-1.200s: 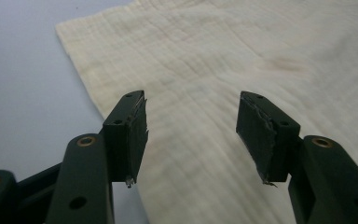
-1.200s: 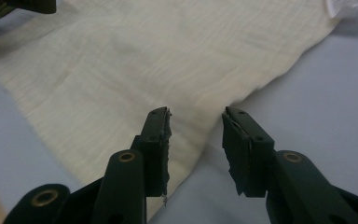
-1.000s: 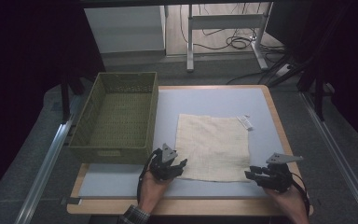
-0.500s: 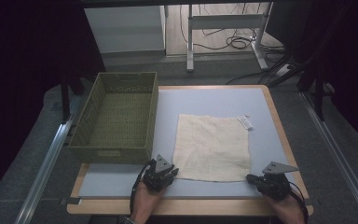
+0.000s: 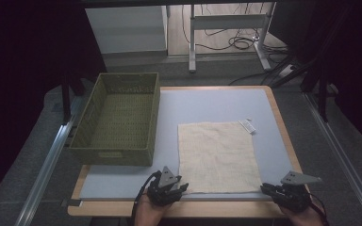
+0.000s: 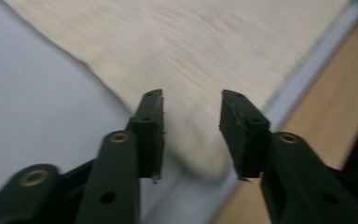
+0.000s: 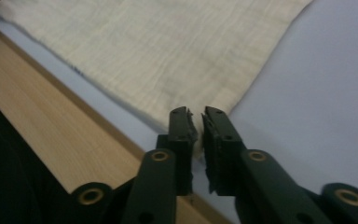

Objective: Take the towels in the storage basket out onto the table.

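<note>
- The left gripper [image 5: 181, 187] sits at the near edge of the table [image 5: 278, 117], its tips at the near-left corner of the cream cloth [image 5: 217, 155]. In the left gripper view its jaws stand apart with that corner [image 6: 200, 158] lying between them, no pad pressing on it (the jaws have just been opening again after a squeeze).
- Against the earlier high views this hand is closer to the person, and the cloth's near edge lies closer to the table's front rim than a second ago.
- The cloth lies flat on the grey mat [image 5: 207, 106], right of the green woven basket [image 5: 118, 120] and well apart from it; a small white tag [image 5: 247, 126] lies at its far-right corner.
- The right gripper [image 5: 265, 189] is at the near-right corner of the cloth. In the right gripper view its jaws are nearly together with a narrow gap, and the cloth's corner [image 7: 186, 93] runs to their tips (they too have just been opening a little); whether any cloth is still pinched I cannot tell.
- This hand has also come toward the person since the earlier views.
- Hard to make out: the left gripper view is blurred, so the cloth's weave is smeared; in the high view both hands are cut off by the bottom edge, and the dark grippers hide their own tips.
</note>
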`<state>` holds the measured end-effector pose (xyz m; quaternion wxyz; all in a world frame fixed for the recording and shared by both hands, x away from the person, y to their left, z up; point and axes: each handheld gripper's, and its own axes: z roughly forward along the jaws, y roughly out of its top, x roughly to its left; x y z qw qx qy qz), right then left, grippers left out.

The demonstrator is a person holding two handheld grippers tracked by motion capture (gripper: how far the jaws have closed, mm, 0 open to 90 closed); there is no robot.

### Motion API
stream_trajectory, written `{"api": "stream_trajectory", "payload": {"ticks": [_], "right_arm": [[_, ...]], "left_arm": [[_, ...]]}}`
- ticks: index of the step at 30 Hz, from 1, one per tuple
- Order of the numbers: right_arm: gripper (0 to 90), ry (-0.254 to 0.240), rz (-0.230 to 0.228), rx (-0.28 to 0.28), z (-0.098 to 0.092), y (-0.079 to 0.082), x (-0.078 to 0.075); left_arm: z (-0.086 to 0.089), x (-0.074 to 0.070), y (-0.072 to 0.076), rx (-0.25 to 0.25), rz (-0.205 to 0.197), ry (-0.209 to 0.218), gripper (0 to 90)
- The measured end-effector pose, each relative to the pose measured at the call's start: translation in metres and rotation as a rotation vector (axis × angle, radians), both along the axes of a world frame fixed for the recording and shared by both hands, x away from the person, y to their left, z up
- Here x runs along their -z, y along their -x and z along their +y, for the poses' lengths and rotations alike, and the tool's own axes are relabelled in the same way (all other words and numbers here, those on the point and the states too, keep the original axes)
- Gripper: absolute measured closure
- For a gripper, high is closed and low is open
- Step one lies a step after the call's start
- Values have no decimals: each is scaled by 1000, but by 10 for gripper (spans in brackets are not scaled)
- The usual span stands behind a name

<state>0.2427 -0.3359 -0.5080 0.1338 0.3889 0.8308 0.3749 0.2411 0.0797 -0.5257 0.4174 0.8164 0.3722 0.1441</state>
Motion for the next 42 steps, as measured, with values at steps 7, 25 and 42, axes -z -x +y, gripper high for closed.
{"api": "stream_trajectory", "payload": {"ticks": [7, 25, 42], "right_arm": [[618, -18, -45, 55, -3, -54, -9], [539, -21, -62, 194, 15, -197, -14], [625, 56, -44, 194, 36, -252, 12]], "left_arm": [[-6, -11, -57, -22, -23, -23, 424], [-22, -13, -181, -211, -10, -86, 536], [-17, 10, -220, -390, 51, -131, 504]]}}
